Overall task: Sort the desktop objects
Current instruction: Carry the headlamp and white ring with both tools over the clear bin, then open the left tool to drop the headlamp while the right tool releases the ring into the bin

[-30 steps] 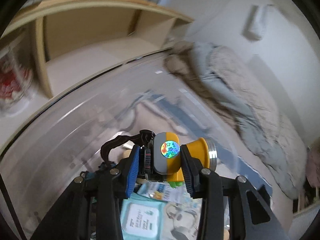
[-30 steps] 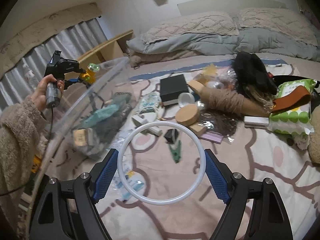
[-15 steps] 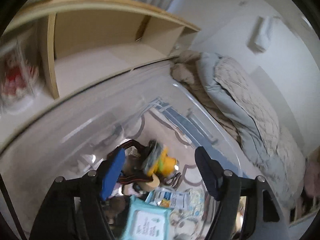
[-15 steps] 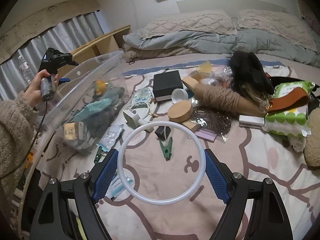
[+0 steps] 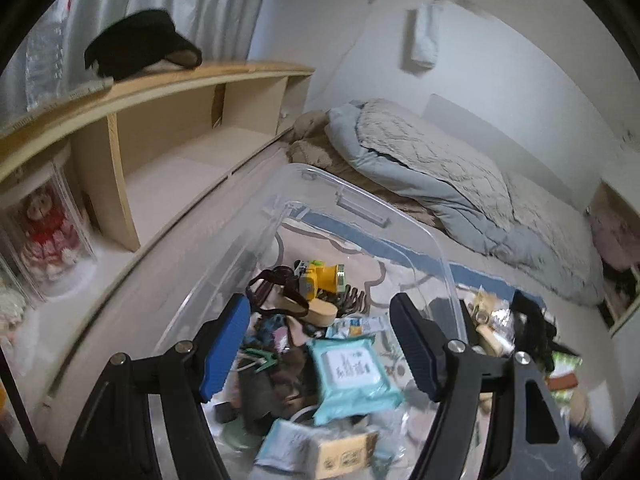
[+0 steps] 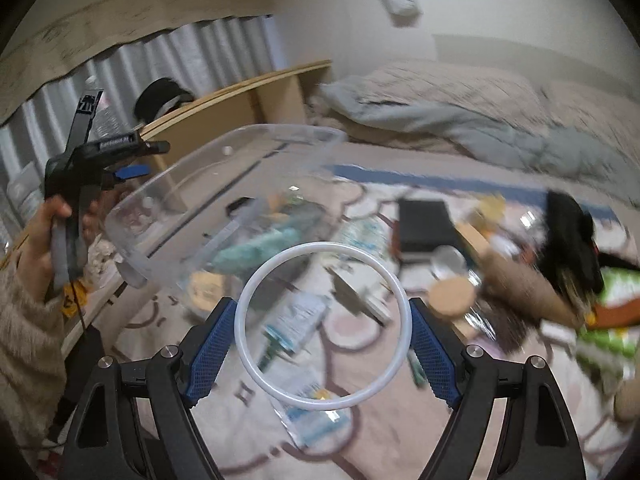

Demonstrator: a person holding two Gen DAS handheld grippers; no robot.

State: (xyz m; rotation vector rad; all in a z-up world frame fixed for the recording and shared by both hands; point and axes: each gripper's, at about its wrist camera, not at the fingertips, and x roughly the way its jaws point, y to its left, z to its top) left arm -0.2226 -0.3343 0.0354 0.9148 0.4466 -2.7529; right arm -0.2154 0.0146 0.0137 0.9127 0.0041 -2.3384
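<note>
My left gripper (image 5: 319, 309) is open and empty above the clear plastic bin (image 5: 362, 203). A yellow and grey gadget (image 5: 320, 278) lies inside the bin on a tangle of dark straps, beside a teal wipes pack (image 5: 352, 372) and several other small things. My right gripper (image 6: 322, 314) is shut on a white plastic ring (image 6: 324, 245), which spans its blue pads and hangs above the patterned bed cover. In the right wrist view a hand holds the left gripper (image 6: 148, 158) over the bin's (image 6: 280, 132) far left rim.
Loose items lie on the cover to the right: a black box (image 6: 426, 224), a cork disc (image 6: 450, 298), a twine cone (image 6: 528, 288), a black furry thing (image 6: 572, 232). A wooden shelf (image 5: 180, 120) with a cased doll (image 5: 44, 232) runs along the left. Bedding (image 5: 440, 176) is piled behind.
My left gripper opened and the yellow and grey gadget dropped into the bin; the gripper then drew back and up. My right gripper rose and swung toward the bin, still holding the ring.
</note>
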